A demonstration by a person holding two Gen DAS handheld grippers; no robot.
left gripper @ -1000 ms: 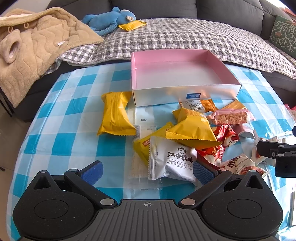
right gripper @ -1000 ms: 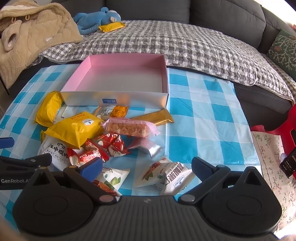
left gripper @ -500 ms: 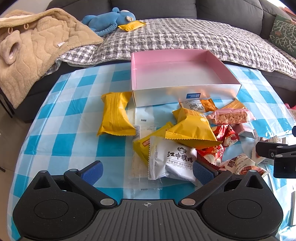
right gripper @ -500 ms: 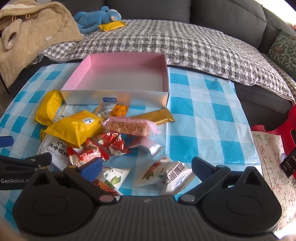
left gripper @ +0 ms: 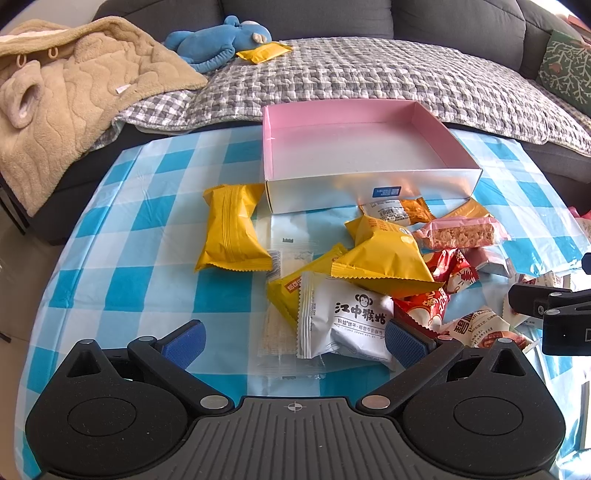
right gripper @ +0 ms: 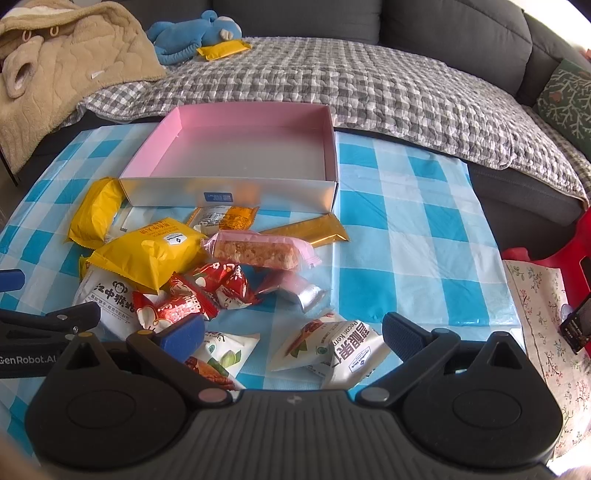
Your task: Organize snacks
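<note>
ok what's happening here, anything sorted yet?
Nothing yet. A person holds both grippers open above the blue-checked tablecloth. The left gripper hovers by the white monkey-logo packet, the right gripper over the white pecan packets. The pink-lined cardboard box is empty; the snack pile lies loose before it.

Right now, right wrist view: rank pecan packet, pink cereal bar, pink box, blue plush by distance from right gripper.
1. Pecan packet, between the right gripper's fingers.
2. Pink cereal bar, mid-table, in the pile.
3. Pink box, behind the pile.
4. Blue plush, on the sofa.
</note>
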